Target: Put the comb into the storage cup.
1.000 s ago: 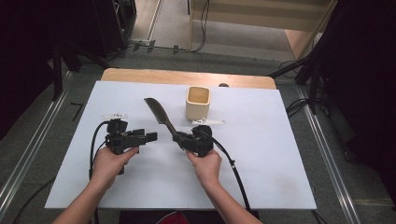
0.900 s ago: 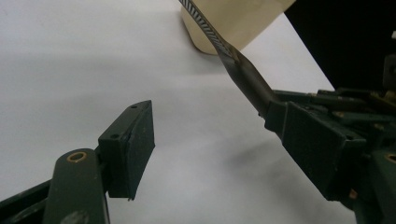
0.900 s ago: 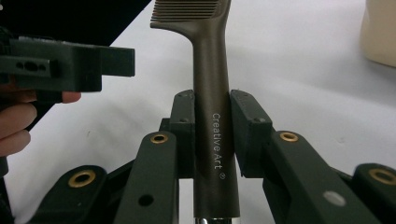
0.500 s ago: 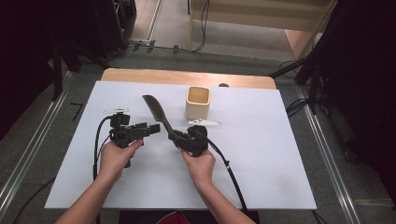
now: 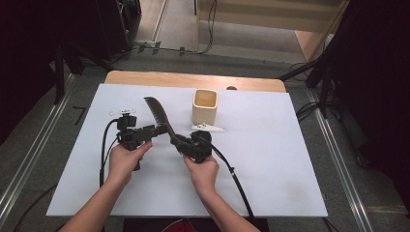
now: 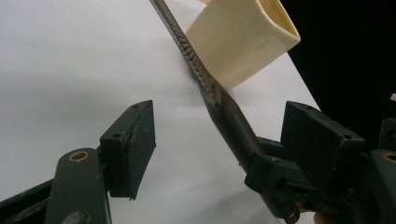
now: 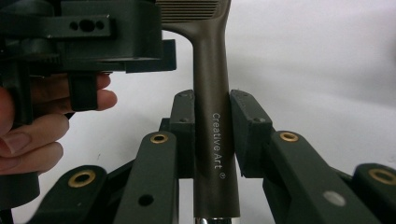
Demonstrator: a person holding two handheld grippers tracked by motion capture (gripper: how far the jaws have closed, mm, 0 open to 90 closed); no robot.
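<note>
We are seeing the right gripper (image 7: pixel 211 135) clamping the dark handle of a comb (image 7: pixel 212 93), one flat black pad (image 7: pixel 183 135) pressing on each side of the matte shaft, which is printed with "Creative Art". In the high view that gripper (image 5: pixel 180 143) is sitting near the middle of the table (image 5: pixel 270 159), and the comb (image 5: pixel 158 113) is rising from it up and to the left, long, slightly curved and finely toothed along one edge.

The left gripper (image 5: pixel 162 128) is pointing right toward the comb's handle, its tips just beside it. In the left gripper view its jaws are standing wide apart: the left pad (image 6: pixel 133 147) is hanging over bare white table, and the comb (image 6: pixel 212 93) is running diagonally through the gap nearer the right jaw. We cannot tell whether the right jaw is touching the handle. Nothing is being gripped between them.

Behind the comb a cup (image 6: pixel 243 39) is standing, cream-coloured, smooth and glossy, squarish with rounded corners and an open top. In the high view the cup (image 5: pixel 205 106) is upright on the table's far half, and a small white object (image 5: pixel 209 128), thin and elongated, is lying flat just in front of it, beside the right gripper.

The table is covered in a plain white matte sheet, with a wooden edge (image 5: pixel 193 79) showing along its far side. Both hands (image 5: pixel 124 159) are wrapping the grippers' bodies, and a black cable (image 5: pixel 237 181) is trailing from the right one.
</note>
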